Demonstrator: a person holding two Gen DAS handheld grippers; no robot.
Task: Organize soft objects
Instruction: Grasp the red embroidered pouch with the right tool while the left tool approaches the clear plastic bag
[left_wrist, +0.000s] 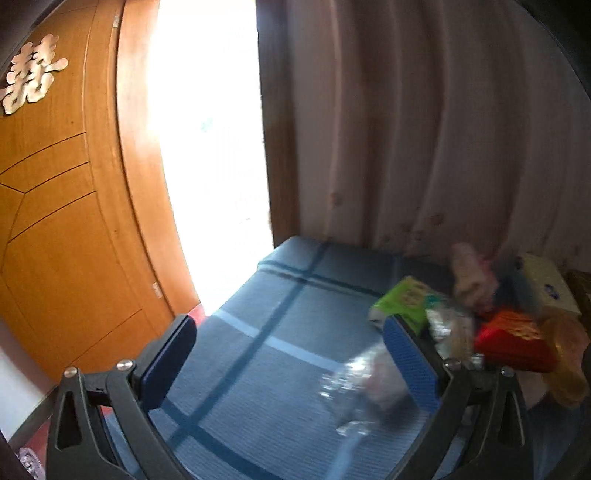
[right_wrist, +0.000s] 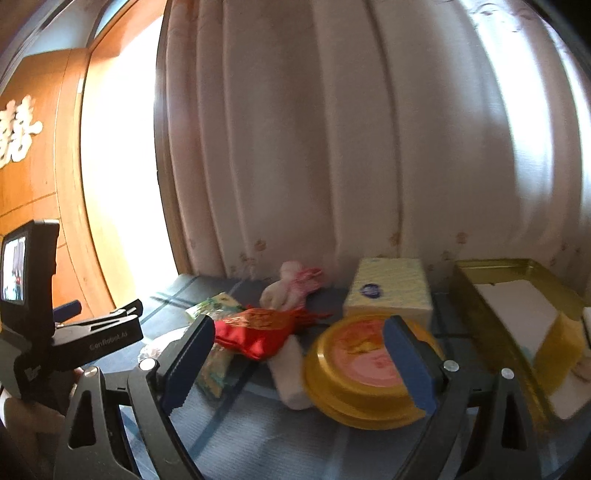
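A heap of soft things lies on a blue checked cloth (left_wrist: 266, 332). In the right wrist view it holds a red pouch (right_wrist: 255, 332), a pink and white plush (right_wrist: 288, 288), a yellow tissue pack (right_wrist: 388, 291), a white roll (right_wrist: 290, 373), a green packet (right_wrist: 214, 365) and a round gold tin (right_wrist: 362, 373). My right gripper (right_wrist: 299, 358) is open and empty, above the roll and the tin. My left gripper (left_wrist: 291, 354) is open and empty over bare cloth; a clear plastic wrapper (left_wrist: 365, 387) lies by its right finger. The green packet (left_wrist: 402, 299) and red pouch (left_wrist: 513, 343) lie to its right.
A gold rectangular tin (right_wrist: 517, 325) with white contents stands at the right. A pale curtain (right_wrist: 332, 147) hangs behind the cloth. A wooden door (left_wrist: 66, 221) and a bright opening are at the left. The left hand-held unit (right_wrist: 55, 325) shows in the right wrist view.
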